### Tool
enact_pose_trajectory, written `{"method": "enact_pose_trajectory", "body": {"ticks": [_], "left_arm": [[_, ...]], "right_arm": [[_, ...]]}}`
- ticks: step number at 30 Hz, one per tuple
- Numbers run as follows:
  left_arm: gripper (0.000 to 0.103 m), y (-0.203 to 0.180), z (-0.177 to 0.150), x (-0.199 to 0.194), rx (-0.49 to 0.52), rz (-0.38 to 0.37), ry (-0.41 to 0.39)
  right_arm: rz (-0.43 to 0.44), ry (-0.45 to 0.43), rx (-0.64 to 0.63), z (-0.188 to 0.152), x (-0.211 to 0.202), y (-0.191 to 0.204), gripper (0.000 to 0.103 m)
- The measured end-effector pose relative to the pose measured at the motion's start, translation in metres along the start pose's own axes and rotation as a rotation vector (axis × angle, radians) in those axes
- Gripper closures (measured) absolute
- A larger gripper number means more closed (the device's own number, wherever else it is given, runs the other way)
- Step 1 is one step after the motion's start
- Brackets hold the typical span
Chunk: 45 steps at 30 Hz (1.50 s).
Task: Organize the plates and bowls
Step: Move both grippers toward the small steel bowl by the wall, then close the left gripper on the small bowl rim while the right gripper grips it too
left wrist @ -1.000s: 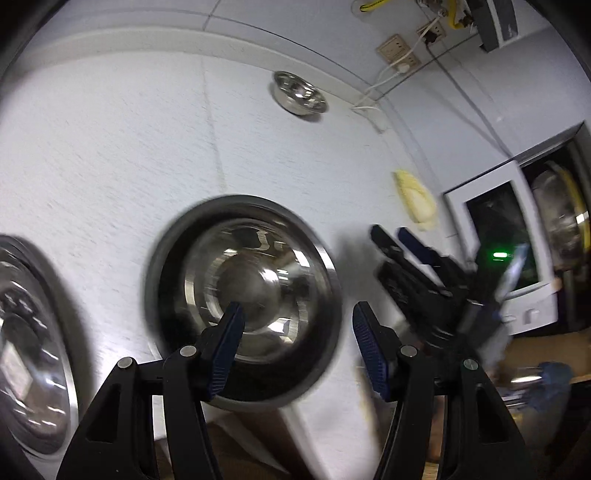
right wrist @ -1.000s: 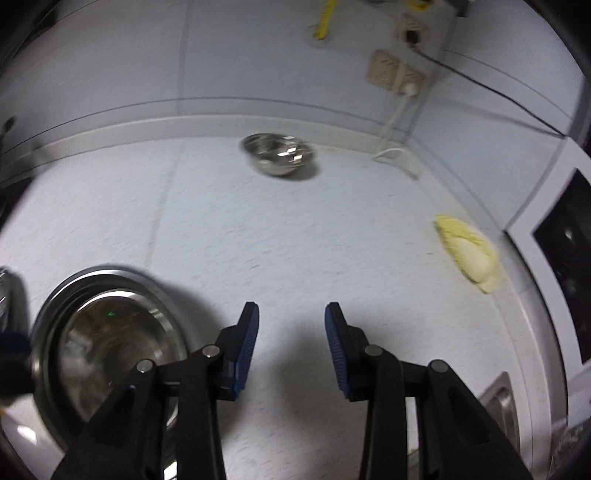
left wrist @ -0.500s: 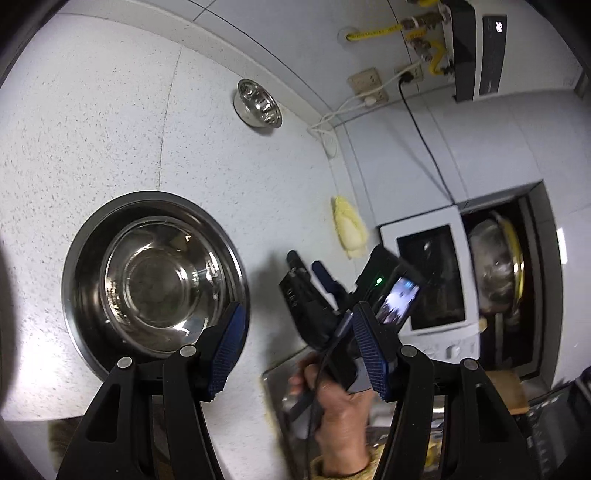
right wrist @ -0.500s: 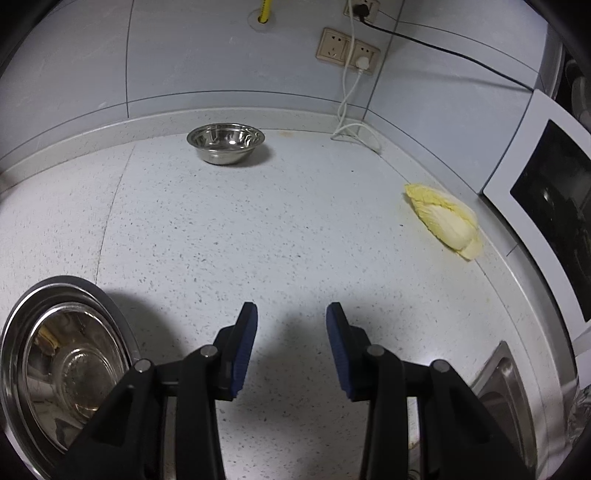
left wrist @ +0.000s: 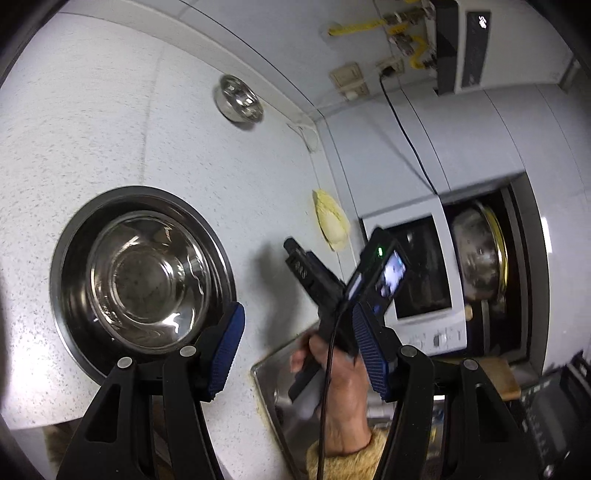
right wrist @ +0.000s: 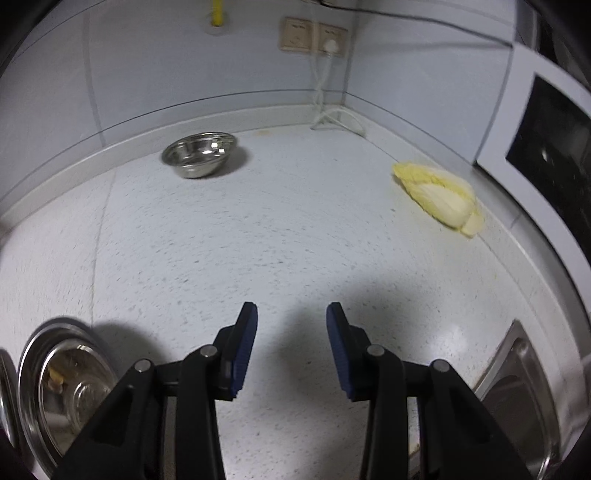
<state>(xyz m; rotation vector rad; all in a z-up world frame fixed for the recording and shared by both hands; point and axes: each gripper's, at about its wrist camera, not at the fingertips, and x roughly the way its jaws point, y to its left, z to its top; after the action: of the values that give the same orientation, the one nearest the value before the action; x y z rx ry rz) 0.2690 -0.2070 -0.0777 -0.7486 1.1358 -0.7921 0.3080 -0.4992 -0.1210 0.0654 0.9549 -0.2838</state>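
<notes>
A large steel bowl (left wrist: 142, 273) sits on the speckled white counter near its front edge; it also shows in the right wrist view (right wrist: 62, 384) at lower left. A small steel bowl (left wrist: 240, 98) stands far back by the wall, also seen in the right wrist view (right wrist: 199, 153). My left gripper (left wrist: 295, 347) is open and empty, above and right of the large bowl. My right gripper (right wrist: 291, 332) is open and empty over bare counter; it appears hand-held in the left wrist view (left wrist: 314, 273).
A yellow napa cabbage (right wrist: 439, 197) lies at the right by a white microwave (left wrist: 417, 269). A steel sink (right wrist: 517, 391) is set into the counter at lower right. Wall sockets (right wrist: 314, 35) with a white cable sit in the back corner.
The left wrist view swung up and away from the large bowl, then drew a little closer. The right gripper moved forward toward the far wall, so the large bowl slid to its lower left.
</notes>
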Motion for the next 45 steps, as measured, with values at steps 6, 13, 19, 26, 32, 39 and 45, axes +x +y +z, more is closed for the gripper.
{"method": "enact_pose_trajectory", "body": {"ticks": [6,13,19,26,32,39,45], "left_arm": [[0.048,-0.005,-0.002,0.022,0.150,0.184,0.023],[0.048,-0.005,0.019,0.036,0.152,0.239,0.020],[0.044,-0.003,0.063,0.038,0.164,0.335,-0.036],[0.032,0.021,0.128,0.065,0.122,0.479,-0.048],[0.032,0.042,0.189,0.108,0.071,0.579,-0.029],[0.031,0.067,0.257,0.152,0.049,0.669,-0.056],[0.031,0.084,0.301,0.181,0.046,0.696,-0.063]], "right_arm": [[0.004,0.032,0.072,0.009,0.018,-0.018,0.066],[0.076,0.022,0.093,0.029,0.026,-0.013,0.066],[0.111,0.003,0.071,0.060,0.034,-0.006,0.066],[0.186,0.003,-0.003,0.106,0.062,0.003,0.066],[0.292,0.052,-0.028,0.152,0.109,0.003,0.066],[0.376,0.111,-0.043,0.192,0.171,0.015,0.066],[0.416,0.159,-0.030,0.213,0.207,0.030,0.066]]}}
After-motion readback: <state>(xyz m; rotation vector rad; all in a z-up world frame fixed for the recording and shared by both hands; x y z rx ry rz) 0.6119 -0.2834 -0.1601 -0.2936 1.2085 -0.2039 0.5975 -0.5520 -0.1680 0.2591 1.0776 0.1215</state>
